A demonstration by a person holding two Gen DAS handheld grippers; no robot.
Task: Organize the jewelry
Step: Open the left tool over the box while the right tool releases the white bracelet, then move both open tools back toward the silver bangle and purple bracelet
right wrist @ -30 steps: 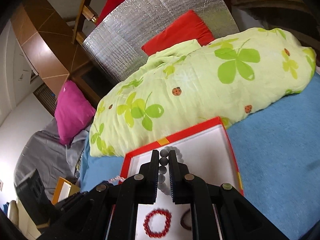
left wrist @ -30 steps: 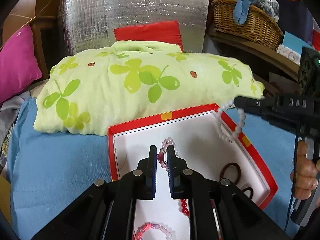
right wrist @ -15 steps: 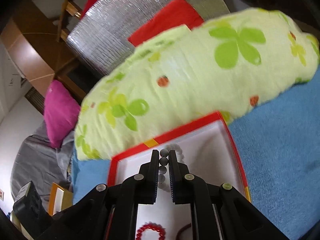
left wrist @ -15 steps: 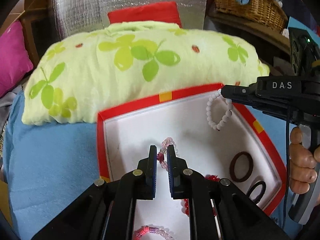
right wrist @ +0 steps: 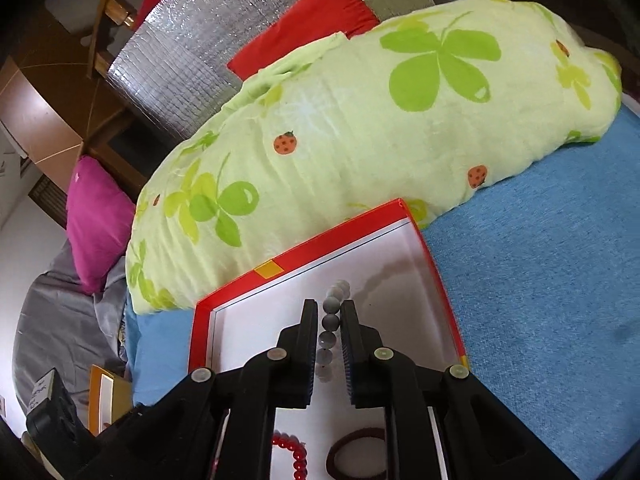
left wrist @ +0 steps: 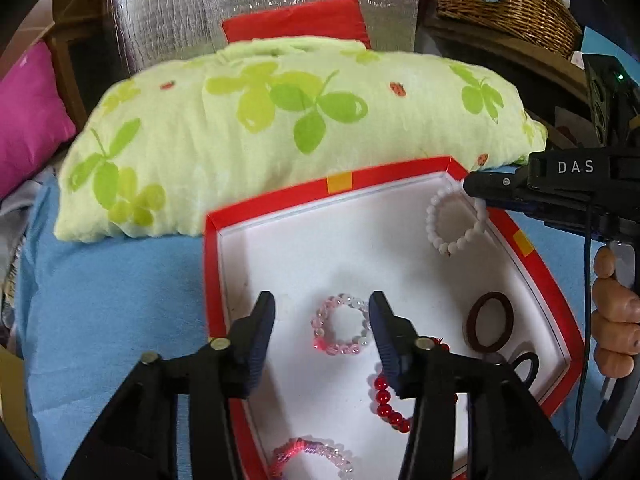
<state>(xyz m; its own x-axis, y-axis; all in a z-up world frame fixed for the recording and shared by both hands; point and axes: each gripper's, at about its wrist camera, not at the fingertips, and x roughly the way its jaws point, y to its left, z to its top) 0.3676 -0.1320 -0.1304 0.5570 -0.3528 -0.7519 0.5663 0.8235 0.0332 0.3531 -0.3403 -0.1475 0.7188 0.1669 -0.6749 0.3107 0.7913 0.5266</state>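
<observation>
Near the far right corner of the red box [left wrist: 340,181] on the bed, the right tool [right wrist: 329,320] is opening around the white bracelet [left wrist: 454,216]. The left tool [left wrist: 322,312] is opening, its jaws apart over the pink bracelet [left wrist: 340,330] lying free. The white beads could snag a pad and lift out.

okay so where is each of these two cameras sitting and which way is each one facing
Left wrist: sits on the left gripper, looking forward and down into the red box; its opening jaws straddle a pink bead bracelet; the right gripper and a hand show at right.
Right wrist: sits on the right gripper, aimed down at the box's far corner; jaws opening, the white bead bracelet between them.
Shared: box, green clover pillow, blue cover, white bracelet.
</observation>
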